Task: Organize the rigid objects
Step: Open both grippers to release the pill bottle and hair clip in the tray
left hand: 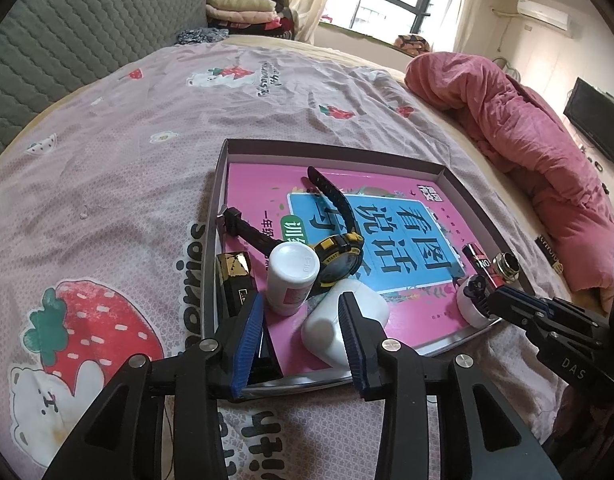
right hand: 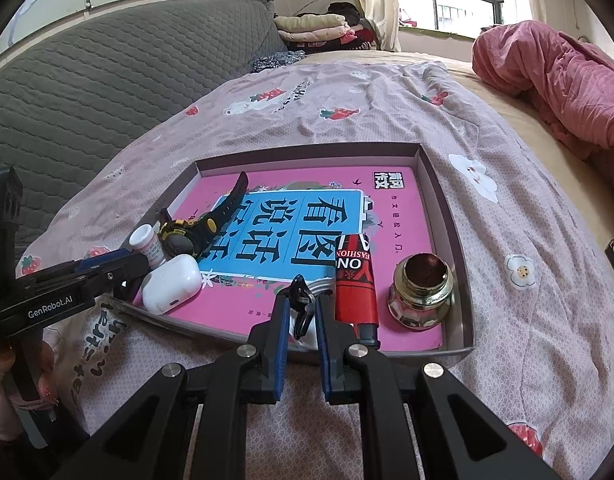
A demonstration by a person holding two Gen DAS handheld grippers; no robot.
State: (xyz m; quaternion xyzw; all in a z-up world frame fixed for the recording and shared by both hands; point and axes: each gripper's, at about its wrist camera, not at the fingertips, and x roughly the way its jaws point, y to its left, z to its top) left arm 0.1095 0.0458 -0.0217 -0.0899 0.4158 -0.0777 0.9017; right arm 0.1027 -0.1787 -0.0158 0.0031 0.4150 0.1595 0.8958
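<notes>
A shallow grey box (left hand: 223,184) (right hand: 451,216) on the bed holds a pink book (left hand: 267,184) (right hand: 407,216) with small objects on it. My left gripper (left hand: 303,312) is open at the box's near edge; its fingers straddle a white earbud case (left hand: 327,332) (right hand: 171,284) and a white bottle (left hand: 293,276) (right hand: 147,246). A black-and-yellow watch (left hand: 339,256) (right hand: 187,236) lies behind them, a black-gold box (left hand: 233,276) to the left. My right gripper (right hand: 303,308) is shut on a small white jar with a black clip (right hand: 301,312) (left hand: 473,300). A red lighter (right hand: 355,284) (left hand: 485,268) and a brass-lidded glass jar (right hand: 421,292) (left hand: 507,268) sit to its right.
The bed has a pink strawberry-print sheet (left hand: 107,208) (right hand: 347,116). A rolled pink quilt (left hand: 527,136) (right hand: 555,76) lies at the right. A grey quilted headboard (right hand: 87,92) (left hand: 67,28) is at the left, folded clothes (right hand: 319,28) at the far end.
</notes>
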